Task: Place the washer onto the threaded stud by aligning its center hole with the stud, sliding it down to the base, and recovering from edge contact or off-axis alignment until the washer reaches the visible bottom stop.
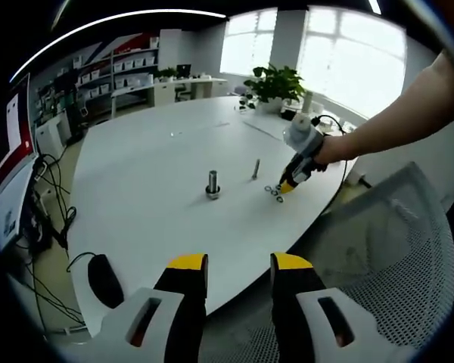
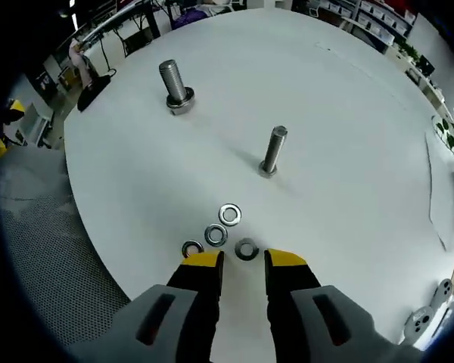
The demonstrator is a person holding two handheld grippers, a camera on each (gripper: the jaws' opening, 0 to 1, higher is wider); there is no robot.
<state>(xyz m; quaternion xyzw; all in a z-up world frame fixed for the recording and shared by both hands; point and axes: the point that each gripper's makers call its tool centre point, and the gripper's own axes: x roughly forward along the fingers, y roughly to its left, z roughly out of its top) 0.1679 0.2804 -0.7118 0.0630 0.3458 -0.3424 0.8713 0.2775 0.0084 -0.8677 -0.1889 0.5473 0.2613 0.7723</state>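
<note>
Right gripper view: gripper (image 2: pixel 244 259) open over 4 washers (image 2: pixel 229 215).

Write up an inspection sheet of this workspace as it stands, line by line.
Surface: white table, bare apart from the hardware.
Job's things: four washers lie flat in a loose cluster just ahead of the right claw; a slim threaded stud stands upright beyond them; a thicker stud stands farther off with a washer already at its base.
Clutter: small metal fittings at the table edge.
Grippers: right claw open, tips down near the washers, holding nothing; left claw open and empty, back from the table edge.
Cables: black cables trail on the floor beside the table.
Surroundings: mesh chair, potted plant, shelving, bright windows.
</note>
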